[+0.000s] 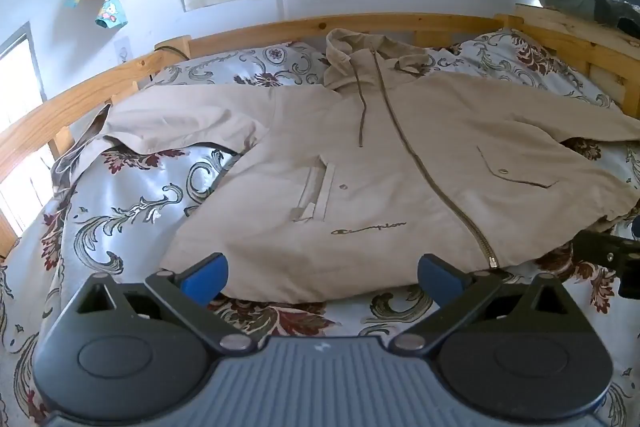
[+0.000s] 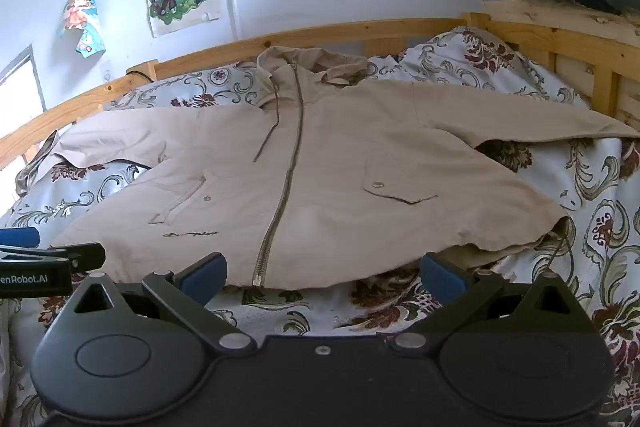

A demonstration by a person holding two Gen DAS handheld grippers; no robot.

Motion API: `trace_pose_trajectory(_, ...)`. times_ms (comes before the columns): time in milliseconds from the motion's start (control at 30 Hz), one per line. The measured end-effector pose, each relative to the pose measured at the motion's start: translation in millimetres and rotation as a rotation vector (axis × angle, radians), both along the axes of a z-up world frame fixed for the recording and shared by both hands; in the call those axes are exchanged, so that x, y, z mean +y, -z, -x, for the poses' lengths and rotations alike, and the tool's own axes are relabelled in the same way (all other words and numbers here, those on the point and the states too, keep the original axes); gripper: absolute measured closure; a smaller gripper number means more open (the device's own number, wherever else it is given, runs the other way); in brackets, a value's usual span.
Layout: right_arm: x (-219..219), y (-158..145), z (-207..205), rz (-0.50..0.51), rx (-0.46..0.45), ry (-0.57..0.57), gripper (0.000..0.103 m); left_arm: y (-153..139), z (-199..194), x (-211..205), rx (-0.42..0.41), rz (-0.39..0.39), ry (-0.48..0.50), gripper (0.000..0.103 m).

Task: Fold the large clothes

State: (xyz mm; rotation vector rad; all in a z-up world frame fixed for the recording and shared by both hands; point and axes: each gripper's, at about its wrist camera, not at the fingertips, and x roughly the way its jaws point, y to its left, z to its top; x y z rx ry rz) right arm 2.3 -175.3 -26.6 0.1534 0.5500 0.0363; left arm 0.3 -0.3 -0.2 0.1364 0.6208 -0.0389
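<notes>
1. A beige hooded jacket (image 1: 384,163) lies face up on the bed, filling the middle of both views, with the zip closed from hem to collar.
2. Its hood (image 1: 360,55) sits at the top centre of the frame against the wooden bed rail (image 1: 248,35); the hem runs along the lower middle, just beyond the gripper fingers.
3. One sleeve (image 1: 172,119) stretches to the left edge of the frame, its cuff rumpled near the rail. The other sleeve (image 2: 520,115) reaches the right edge and lies flatter.
4. The left gripper (image 1: 322,275) is released, its blue pads spread wide above the hem with nothing between them.
5. The right gripper (image 2: 322,273) is likewise released and empty, hovering over the hem close to the zip end (image 2: 258,279); the left one also shows at the left edge of that view.
6. The cloth looks soft, light and limp, so it should drape and sag when lifted instead of keeping a shape. The floral bedspread (image 1: 120,211) beneath looks smooth, so the jacket may slide when dragged.
7. Sensible holds, in my judgement, are a sleeve cuff or shoulder seam to bring each sleeve across the chest, then the two hem corners for the lengthwise fold.
8. The zip, the drawcord (image 1: 362,123) and the pocket flap (image 1: 516,169) could snag a pad, so pinch plain fabric.
</notes>
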Motion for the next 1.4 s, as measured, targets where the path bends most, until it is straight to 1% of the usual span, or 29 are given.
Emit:
trace_pose_trajectory(33,-0.1,0.0,0.3,0.0,-0.013,0.001,0.001,0.1,-0.3,-0.3,-0.001,-0.001,-0.001,0.001)
trace_pose_trajectory(200,-2.0,-0.7,0.5,-0.006,-0.009,0.006,0.001,2.7,-1.6,-2.3,0.006,-0.003,0.004,0.001)
trace_pose_trajectory(400,-2.5,-1.6,-0.6,-0.003,-0.006,0.005,0.001,-4.1,0.5,3.5,-0.007,0.002,0.005,0.001)
trace_pose_trajectory(600,-2.4,-2.4,-2.3,-0.007,-0.009,0.006,0.001,-0.6,2.1,0.2,-0.023,-0.004,-0.001,0.001)
trace_pose_trajectory(1400,-1.6,7.2,-4.3,-0.019,0.003,0.008,0.001,1.7,0.8,2.9,-0.015,0.001,-0.013,0.001)
